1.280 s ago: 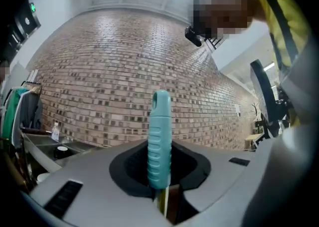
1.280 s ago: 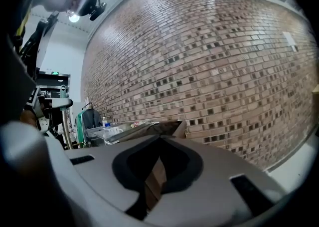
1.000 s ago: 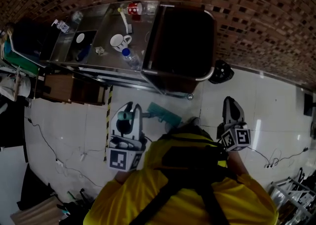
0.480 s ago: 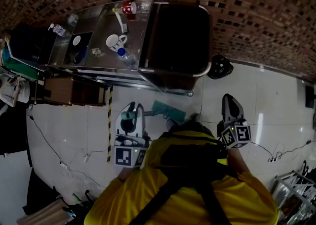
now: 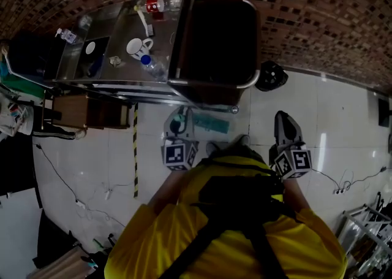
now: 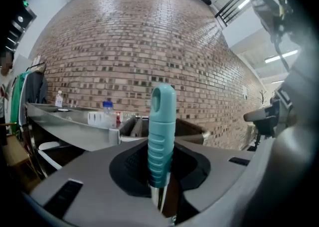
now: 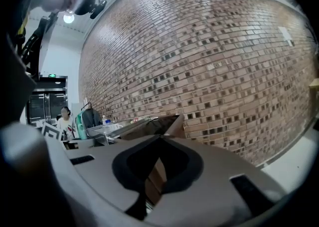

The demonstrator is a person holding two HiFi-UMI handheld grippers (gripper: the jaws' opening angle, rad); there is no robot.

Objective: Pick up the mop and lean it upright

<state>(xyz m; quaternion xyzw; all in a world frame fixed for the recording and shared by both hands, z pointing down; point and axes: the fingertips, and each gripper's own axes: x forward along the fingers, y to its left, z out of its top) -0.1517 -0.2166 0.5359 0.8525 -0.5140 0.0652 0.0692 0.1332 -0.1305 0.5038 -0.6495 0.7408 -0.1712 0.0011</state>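
Observation:
The mop has a flat teal head (image 5: 211, 126) that lies on the white floor tiles just before the cart. Its teal ribbed handle grip (image 6: 162, 133) stands upright between the jaws of my left gripper (image 6: 160, 181), which is shut on it. In the head view the left gripper (image 5: 179, 132) sits right beside the mop head, over the handle. My right gripper (image 5: 285, 129) hangs to the right above bare tiles; in its own view the right gripper (image 7: 158, 143) is shut with nothing in it.
A steel cart (image 5: 116, 72) against the brick wall (image 5: 318, 20) carries a white mug (image 5: 137, 46) and bottles (image 5: 153, 68). A large dark bin (image 5: 217, 42) adjoins it. A black round object (image 5: 271, 76), floor cables (image 5: 67, 192) and a yellow-black strip (image 5: 135, 149) lie nearby.
My left gripper has moved right and toward the cart with the mop handle in it, ending close beside the mop head. The right gripper has barely moved.

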